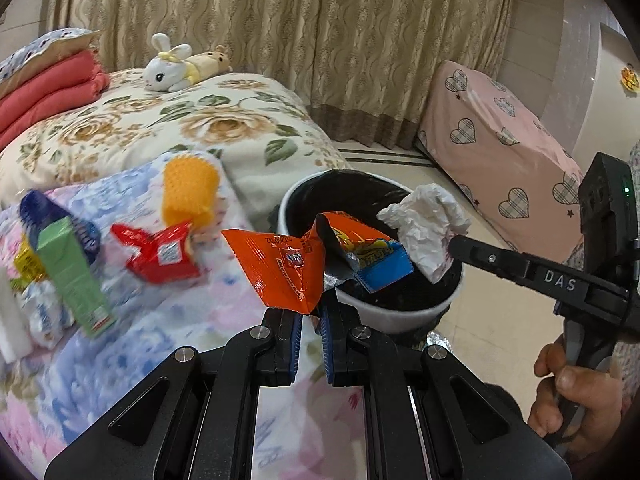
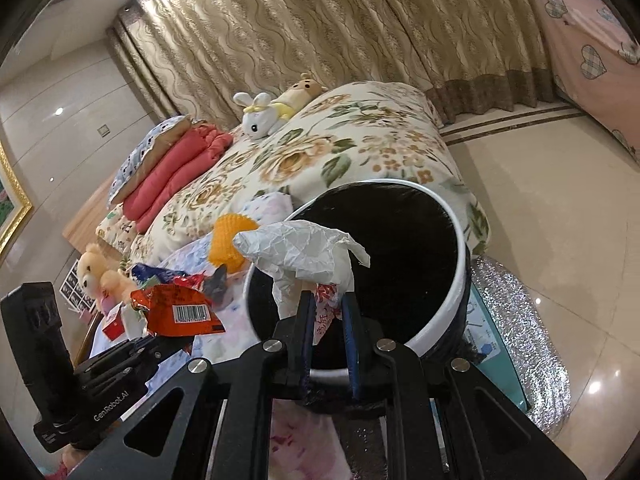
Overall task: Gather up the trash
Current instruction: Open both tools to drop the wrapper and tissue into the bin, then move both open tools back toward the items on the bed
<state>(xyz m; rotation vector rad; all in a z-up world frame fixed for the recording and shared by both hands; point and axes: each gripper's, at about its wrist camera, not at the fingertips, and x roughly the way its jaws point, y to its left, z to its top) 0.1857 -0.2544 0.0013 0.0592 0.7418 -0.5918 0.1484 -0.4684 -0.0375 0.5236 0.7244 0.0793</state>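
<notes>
Left gripper (image 1: 311, 312): clamped on the bottom corner of an orange wrapper (image 1: 280, 268); seen from the right wrist, it sits low at the left (image 2: 160, 340) with the wrapper (image 2: 180, 312) sticking up from it, barcode showing.
Right gripper (image 2: 326, 300): clamped on a crumpled tissue (image 2: 304, 256); from the left wrist its one visible black finger (image 1: 516, 264) reaches in from the right with the tissue (image 1: 428, 228) at its tip.
Hand (image 1: 576, 396): holds the right gripper's handle, low at the right of the left view.
Bin (image 1: 400, 312): white rim, black liner, just ahead and right of the left gripper; straight ahead of the right gripper (image 2: 440, 328), its opening behind the tissue.
Tissue: over the bin's right rim in the left view.
Orange wrapper: near the bin's left rim, between bed and bin.
Blue-orange wrapper (image 1: 368, 252): right of the orange one, over the bin's mouth; whether it rests on the rim or belongs to the held one I cannot tell.
Red wrapper (image 1: 160, 254): on the bedspread (image 1: 140, 360), ahead-left of the left gripper.
Green carton (image 1: 74, 276): further left, tilted, blurred.
Yellow spiky thing (image 1: 190, 188): beyond the red wrapper.
Plush rabbit (image 1: 168, 66): far ahead on the floral quilt (image 1: 200, 128), touching a tan plush (image 1: 212, 60).
</notes>
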